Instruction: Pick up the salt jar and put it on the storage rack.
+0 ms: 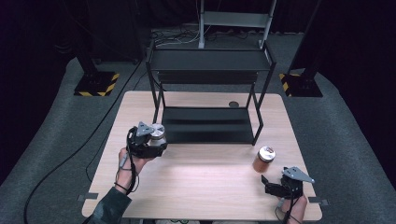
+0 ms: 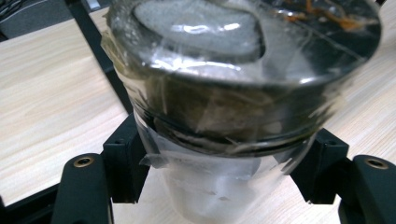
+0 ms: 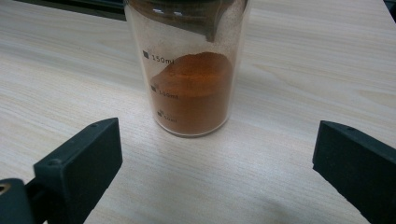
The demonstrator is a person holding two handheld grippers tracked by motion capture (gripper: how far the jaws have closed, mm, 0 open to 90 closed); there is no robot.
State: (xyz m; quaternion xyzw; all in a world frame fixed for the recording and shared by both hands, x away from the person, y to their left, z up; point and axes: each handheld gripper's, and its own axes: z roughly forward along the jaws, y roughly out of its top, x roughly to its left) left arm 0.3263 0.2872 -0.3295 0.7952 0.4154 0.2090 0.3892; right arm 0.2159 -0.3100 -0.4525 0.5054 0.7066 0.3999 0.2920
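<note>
My left gripper is shut on a clear glass jar with a film-wrapped silver lid, held just left of the black shelf rack. In the left gripper view the jar sits squeezed between both black jaws. A second jar with orange-brown powder and a shiny lid stands upright on the table at the right. My right gripper is open, a little in front of it. In the right gripper view that powder jar stands between and beyond the spread jaws, untouched.
The wooden table holds the two-tier rack at its back half, with a low bottom shelf and a higher top shelf. A small round cap lies near the back edge. Stands and cables lie on the floor beyond.
</note>
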